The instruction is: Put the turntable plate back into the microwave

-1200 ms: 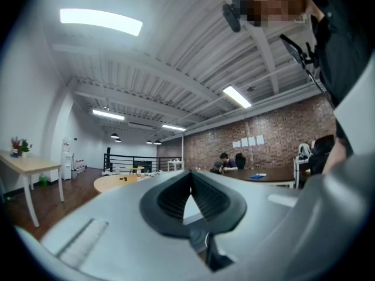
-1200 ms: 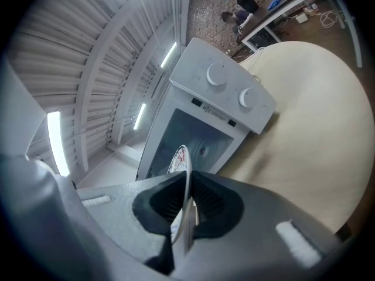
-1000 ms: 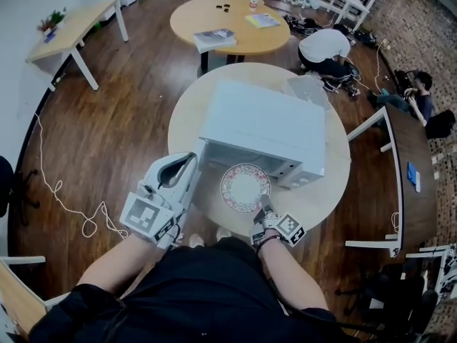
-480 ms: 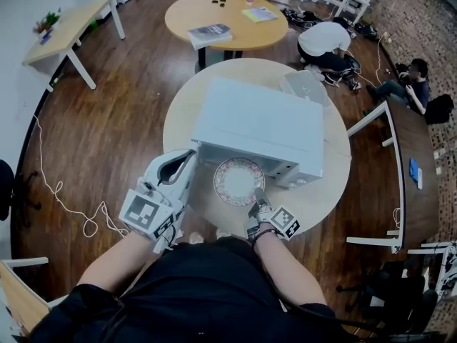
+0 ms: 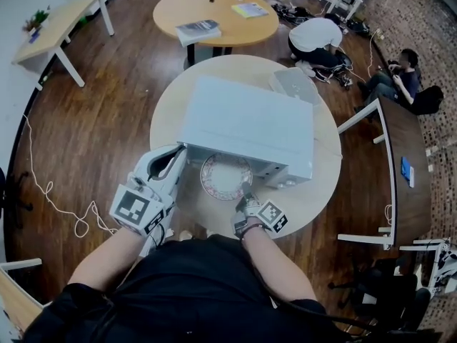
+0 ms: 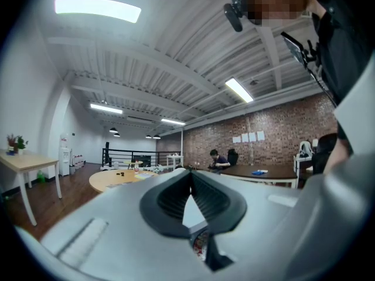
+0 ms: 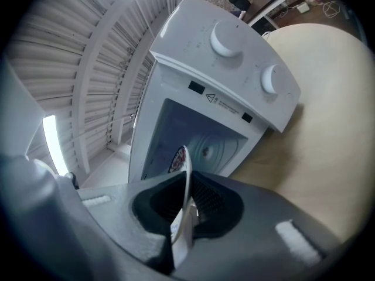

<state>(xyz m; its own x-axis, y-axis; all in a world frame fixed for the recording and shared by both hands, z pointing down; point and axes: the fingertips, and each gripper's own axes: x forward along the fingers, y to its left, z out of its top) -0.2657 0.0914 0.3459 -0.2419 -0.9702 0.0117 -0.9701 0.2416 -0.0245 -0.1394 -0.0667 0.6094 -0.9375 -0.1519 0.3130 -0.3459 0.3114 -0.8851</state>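
A white microwave [image 5: 246, 123] stands on a round wooden table [image 5: 318, 184], its front towards me. My right gripper [image 5: 245, 193] is shut on the near rim of the patterned turntable plate [image 5: 223, 179], whose far edge reaches the microwave's opening. In the right gripper view the plate [image 7: 181, 157] runs edge-on between the pads, pointing into the open cavity [image 7: 196, 136] below the two knobs. My left gripper [image 5: 180, 153] sits at the microwave's left front corner. In the left gripper view its jaws [image 6: 188, 175] close on a white panel that looks like the open door.
A white flat object [image 5: 294, 84] lies at the table's back right. Behind is a second round table [image 5: 214, 9] with a book. People sit on the floor [image 5: 318, 38] and at a desk [image 5: 396, 148] to the right. A cable [image 5: 57, 206] trails at the left.
The right gripper has carried the plate forward, so its far edge now meets the microwave's front. The left gripper has shifted along with it at the left front corner.
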